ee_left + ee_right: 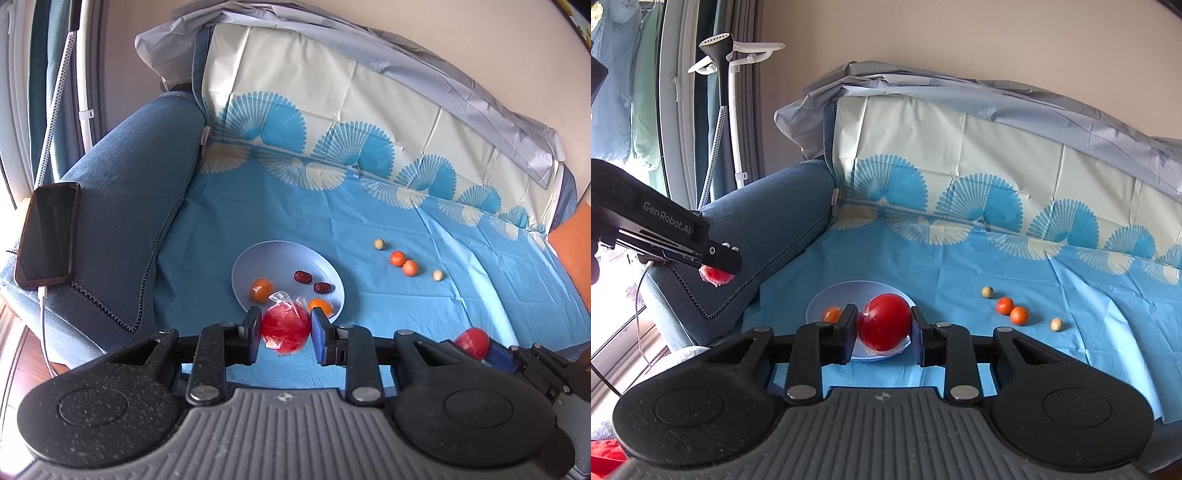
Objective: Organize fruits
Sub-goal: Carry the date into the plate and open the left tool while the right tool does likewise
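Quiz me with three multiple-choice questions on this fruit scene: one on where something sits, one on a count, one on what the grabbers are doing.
1. Where do the two dark dates lie?
A. On the plate
B. On the phone
C. On the bare cloth

2. How many small oranges lie on the cloth to the right of the plate?
A. One
B. Two
C. Four

3. What is the left gripper doing?
A. Hanging open with nothing in it
B. Pinching the plate's rim
C. Clamped on a wrapped red fruit

Answers:
1 A: both dates rest inside the plate.
2 B: two oranges sit side by side between two pale round fruits.
3 C: its pads press both sides of the fruit; the right gripper holds another red fruit likewise.
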Demonstrator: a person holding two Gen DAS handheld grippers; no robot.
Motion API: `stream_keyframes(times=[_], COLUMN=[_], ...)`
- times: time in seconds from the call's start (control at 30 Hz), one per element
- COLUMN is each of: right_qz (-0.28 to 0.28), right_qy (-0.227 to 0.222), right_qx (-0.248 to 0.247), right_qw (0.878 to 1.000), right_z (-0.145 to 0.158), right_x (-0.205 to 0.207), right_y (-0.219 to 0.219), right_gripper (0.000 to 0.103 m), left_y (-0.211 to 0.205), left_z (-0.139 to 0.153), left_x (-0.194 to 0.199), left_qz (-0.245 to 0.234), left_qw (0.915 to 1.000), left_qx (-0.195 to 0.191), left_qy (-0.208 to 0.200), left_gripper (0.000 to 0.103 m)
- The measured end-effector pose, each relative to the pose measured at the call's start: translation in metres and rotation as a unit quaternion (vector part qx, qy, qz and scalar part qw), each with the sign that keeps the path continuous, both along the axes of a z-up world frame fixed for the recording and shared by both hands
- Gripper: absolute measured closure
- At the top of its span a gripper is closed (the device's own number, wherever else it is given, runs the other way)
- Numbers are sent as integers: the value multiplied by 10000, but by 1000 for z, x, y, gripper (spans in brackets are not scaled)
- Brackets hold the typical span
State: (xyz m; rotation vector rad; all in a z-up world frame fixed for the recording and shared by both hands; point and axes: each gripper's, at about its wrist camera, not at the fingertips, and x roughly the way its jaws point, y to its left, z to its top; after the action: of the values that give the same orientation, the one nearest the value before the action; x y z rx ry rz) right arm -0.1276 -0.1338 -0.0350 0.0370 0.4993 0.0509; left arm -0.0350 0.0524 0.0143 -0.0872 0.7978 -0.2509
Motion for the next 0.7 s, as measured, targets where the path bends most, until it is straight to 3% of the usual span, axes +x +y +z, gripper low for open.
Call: stream_keyframes(times=[0.3, 0.7], right_qz=[-7, 45], right_qy=[251, 552], right_qx=[61, 118], right_qw=[9997, 9984], right_z=[-16, -53], right_x=[29, 102], right_y=[-1, -7], right_gripper=[72, 72], left_y=[-6, -33], left_z=[-15, -50], left_x=[33, 104], left_qz=[-15, -144], left_qw=[9998, 9984], left_qx=[25, 125], left_qy=[175, 534], left_gripper=[72, 72])
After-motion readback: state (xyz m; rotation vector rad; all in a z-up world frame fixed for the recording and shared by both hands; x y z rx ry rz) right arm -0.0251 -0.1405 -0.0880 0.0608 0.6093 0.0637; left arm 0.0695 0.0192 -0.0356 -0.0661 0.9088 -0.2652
